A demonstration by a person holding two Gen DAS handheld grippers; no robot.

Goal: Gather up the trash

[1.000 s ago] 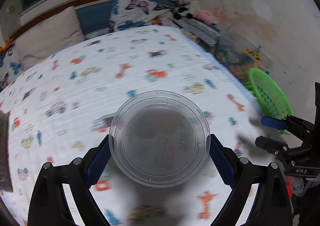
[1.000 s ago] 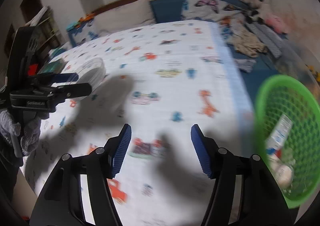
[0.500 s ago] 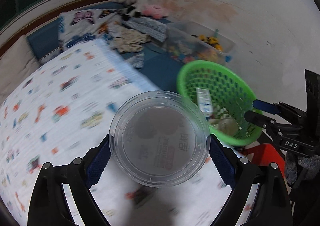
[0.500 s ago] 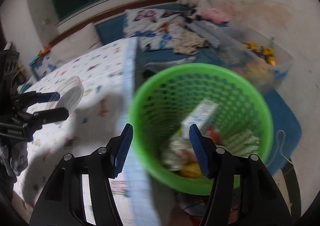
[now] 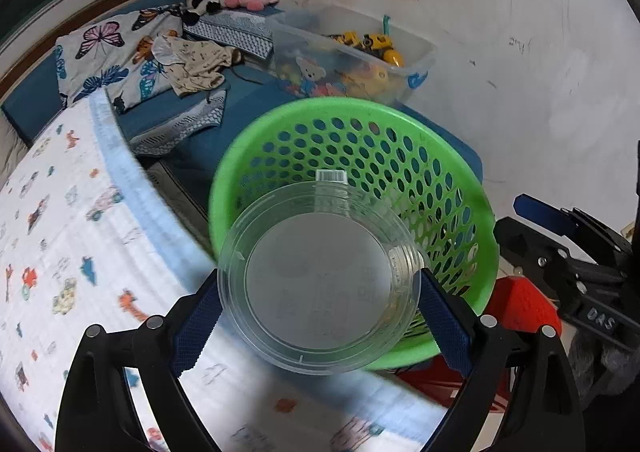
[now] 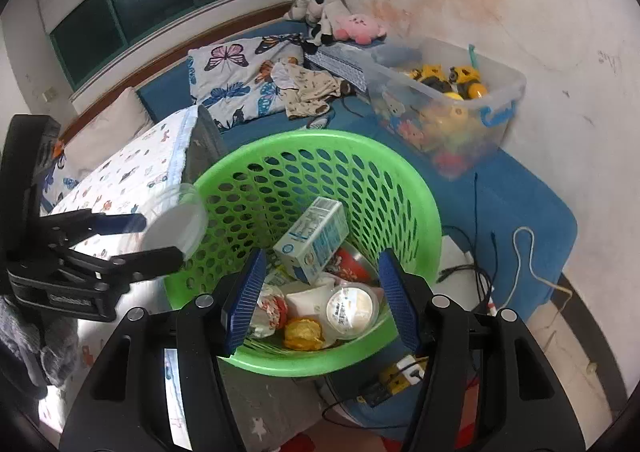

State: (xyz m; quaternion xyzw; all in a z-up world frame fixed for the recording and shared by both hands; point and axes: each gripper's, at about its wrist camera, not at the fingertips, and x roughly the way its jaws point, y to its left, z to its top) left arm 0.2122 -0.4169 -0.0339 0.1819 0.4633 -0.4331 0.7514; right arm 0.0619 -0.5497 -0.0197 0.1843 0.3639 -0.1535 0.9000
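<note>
My left hand-held gripper [image 5: 320, 312] pinches the clear plastic container [image 5: 320, 276] at the green basket [image 5: 452, 188] rim, hiding the basket's contents from that wrist. My right hand-held gripper [image 6: 320, 296] is spread, holding nothing; its view alone shows a carton [image 6: 314, 248], cup [image 6: 352, 310] and wrappers inside. Beyond, the toy bin [image 6: 452, 108] blurs.

The left gripper [image 5: 320, 316] has a matte black frame forking into two arms, each tipped with a blue ribbed pad [image 5: 196, 328] and studded with round silver screws. The right gripper [image 6: 320, 292] is built alike: black arms, blue grooved pads [image 6: 244, 300], silver screw heads. White lettering marks each black body. A grey fuzzy glove [image 6: 36, 356] covers the left hand.
</note>
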